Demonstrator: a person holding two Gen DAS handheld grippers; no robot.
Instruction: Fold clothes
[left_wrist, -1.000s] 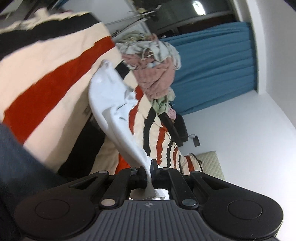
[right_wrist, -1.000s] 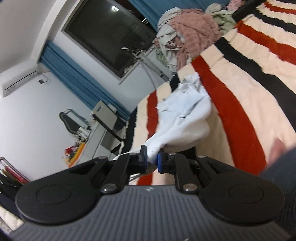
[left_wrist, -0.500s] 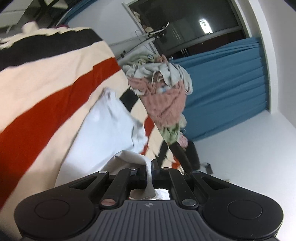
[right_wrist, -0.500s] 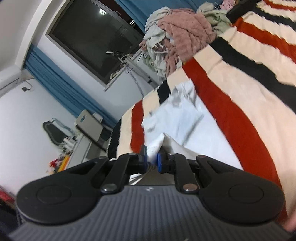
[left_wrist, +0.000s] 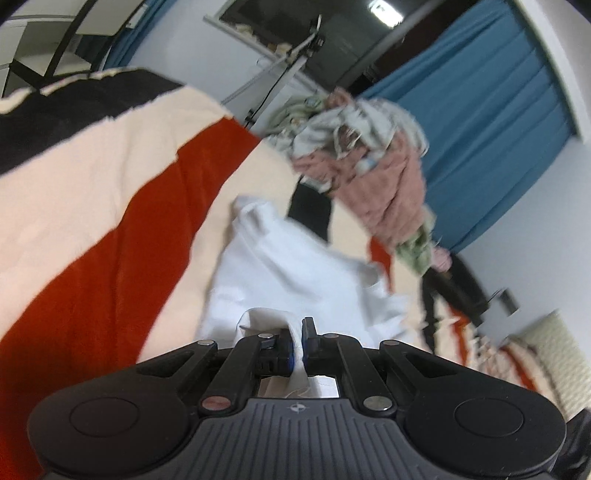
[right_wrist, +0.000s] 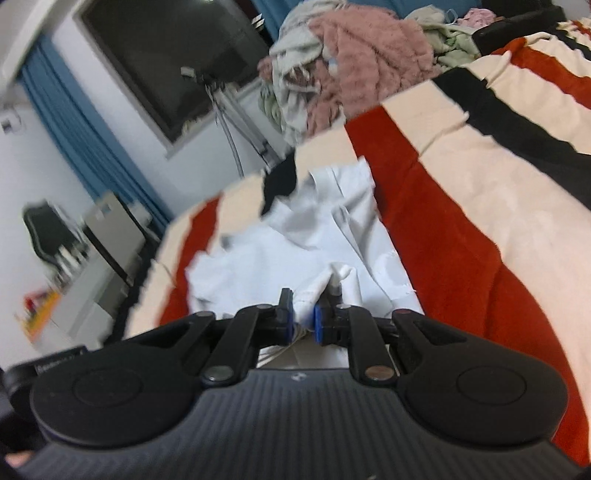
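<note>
Bedroom: striped bedspread (left_wrist: 110, 192), laundry heap (right_wrist: 354, 62), blue curtains (left_wrist: 480, 140), window (right_wrist: 166, 62).

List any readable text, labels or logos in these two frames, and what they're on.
No readable words or numbers in either view.
Left gripper: a small round emblem on its body, no letters.
Right gripper: the same kind of emblem, no letters.
Dark object at the lower left of the right wrist view: a pale marking, too blurred to read.

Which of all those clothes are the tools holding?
The white garment, spread apart on the striped blanket. Left tool and right tool pinch its near edge; the pile of clothes lies untouched.
</note>
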